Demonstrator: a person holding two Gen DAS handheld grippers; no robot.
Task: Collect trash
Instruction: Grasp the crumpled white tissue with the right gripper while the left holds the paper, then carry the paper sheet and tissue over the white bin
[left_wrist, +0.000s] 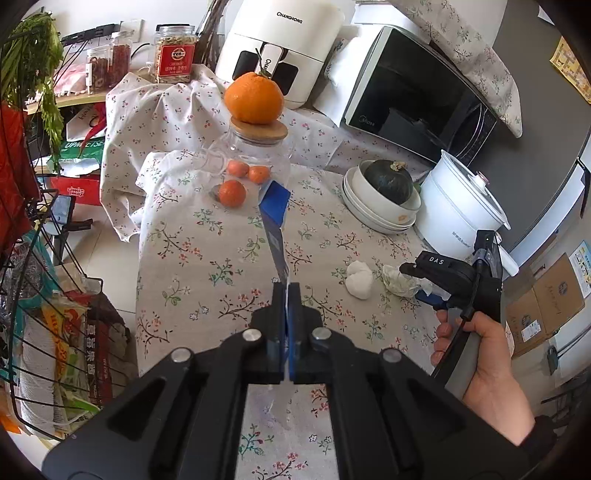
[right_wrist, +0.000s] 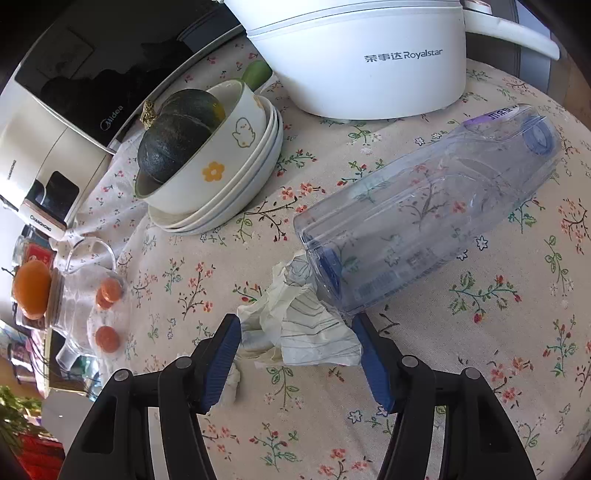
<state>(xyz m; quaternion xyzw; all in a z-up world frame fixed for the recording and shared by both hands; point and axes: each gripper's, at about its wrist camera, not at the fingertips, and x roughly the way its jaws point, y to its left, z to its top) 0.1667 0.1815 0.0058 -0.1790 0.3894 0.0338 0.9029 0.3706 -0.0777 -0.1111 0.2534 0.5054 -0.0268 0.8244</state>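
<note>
My left gripper (left_wrist: 287, 291) is shut on a flat blue wrapper (left_wrist: 275, 218) that sticks up edge-on above the floral tablecloth. My right gripper (right_wrist: 295, 332) is open, its blue pads on either side of a crumpled paper wrapper (right_wrist: 295, 328) lying on the cloth; it also shows in the left wrist view (left_wrist: 428, 284). A white tissue ball (left_wrist: 359, 279) lies just left of it and peeks out by the left finger (right_wrist: 231, 384). An empty clear plastic bottle (right_wrist: 424, 218) lies on its side just beyond the crumpled paper.
A glass jar (left_wrist: 255, 162) with tangerines and one on its lid stands mid-table. Stacked bowls (right_wrist: 236, 177) hold a dark green squash. A white electric pot (right_wrist: 365, 55), a microwave (left_wrist: 417, 96) and an air fryer (left_wrist: 280, 44) stand behind. A wire basket of bags (left_wrist: 55, 332) is left of the table.
</note>
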